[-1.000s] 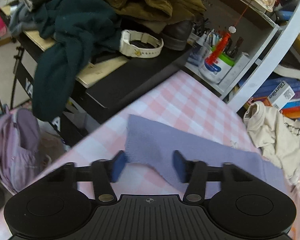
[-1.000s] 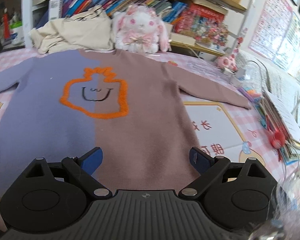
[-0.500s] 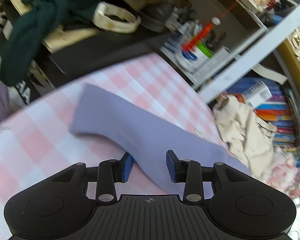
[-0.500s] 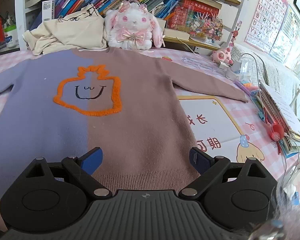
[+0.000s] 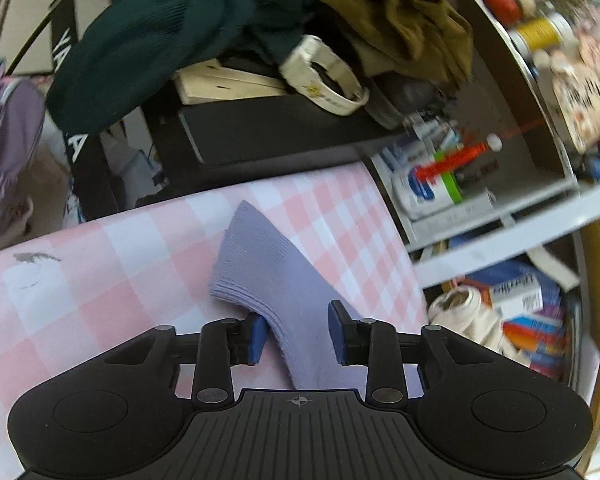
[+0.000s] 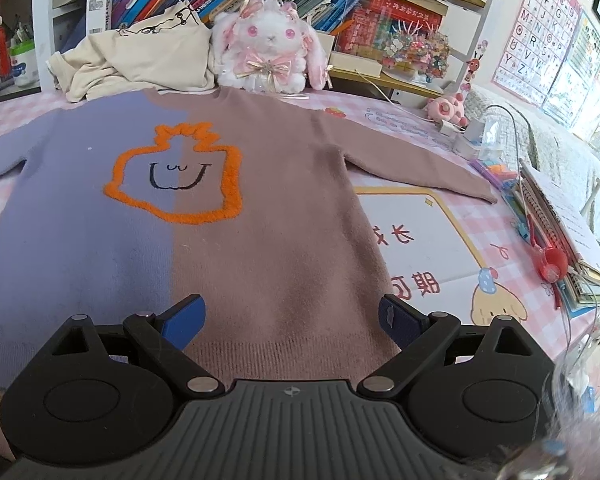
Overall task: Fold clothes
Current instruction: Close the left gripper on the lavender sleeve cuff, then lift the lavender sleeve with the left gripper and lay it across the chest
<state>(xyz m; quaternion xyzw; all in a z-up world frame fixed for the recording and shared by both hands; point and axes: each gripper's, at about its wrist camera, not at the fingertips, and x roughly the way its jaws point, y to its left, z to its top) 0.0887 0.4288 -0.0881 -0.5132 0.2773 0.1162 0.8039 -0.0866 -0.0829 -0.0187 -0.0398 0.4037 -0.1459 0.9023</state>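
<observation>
A sweater (image 6: 260,200), lilac on its left half and dusty pink on its right, lies flat and face up on the pink checked tablecloth (image 5: 100,280), with an orange outlined smiley on the chest. Its lilac sleeve (image 5: 268,280) stretches toward the table's left edge. My left gripper (image 5: 298,336) straddles that sleeve a little behind the cuff. Its jaws are closing, and the cloth is bunched up between the blue pads, with a gap still showing on the right side. My right gripper (image 6: 292,316) hovers open over the sweater's hem, with nothing between its fingers.
A cream garment (image 6: 140,56) and a plush rabbit (image 6: 272,52) sit behind the collar, against bookshelves. Notebooks and pens (image 6: 548,216) line the right side. Beyond the table's left edge a black stand (image 5: 268,132) carries dark green (image 5: 160,48) and olive clothes (image 5: 400,12).
My left gripper has rolled and dropped closer onto the lilac sleeve, and its jaws have narrowed around the cloth. The right gripper's view is nearly the same.
</observation>
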